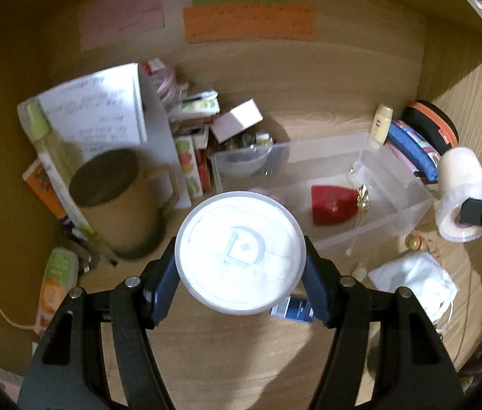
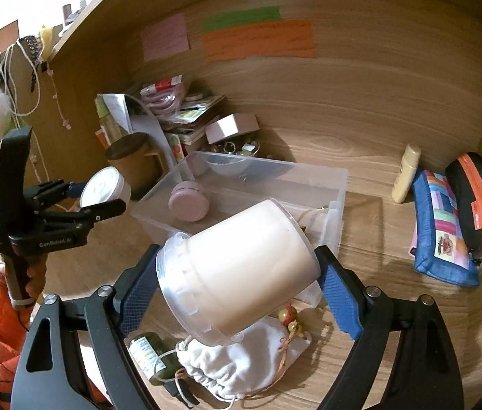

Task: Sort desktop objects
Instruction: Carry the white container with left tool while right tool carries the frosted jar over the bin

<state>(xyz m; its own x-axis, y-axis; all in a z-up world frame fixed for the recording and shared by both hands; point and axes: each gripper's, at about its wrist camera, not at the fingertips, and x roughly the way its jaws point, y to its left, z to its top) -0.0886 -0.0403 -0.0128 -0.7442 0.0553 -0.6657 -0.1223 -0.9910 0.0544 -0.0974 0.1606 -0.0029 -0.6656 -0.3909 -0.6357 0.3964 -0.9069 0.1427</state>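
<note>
My left gripper (image 1: 241, 266) is shut on a round white lid (image 1: 240, 252), held above the desk just left of the clear plastic bin (image 1: 408, 205). It also shows in the right wrist view (image 2: 99, 198) with the lid (image 2: 99, 188). My right gripper (image 2: 237, 273) is shut on a cream jar with no lid (image 2: 237, 270), tilted, in front of the bin (image 2: 341, 184). The jar also shows in the left wrist view (image 1: 459, 191). In the bin lie a pink round case (image 2: 188, 201), a clear bowl (image 1: 246, 162) and a red item (image 1: 331, 203).
A brown lidded mug (image 1: 114, 198), papers and boxes crowd the back left. A white drawstring pouch (image 2: 241, 365) and a green bottle (image 2: 154, 355) lie in front. A blue pouch (image 2: 445, 235), an orange-zip case (image 2: 473, 201) and a cream tube (image 2: 406, 177) stand at the right.
</note>
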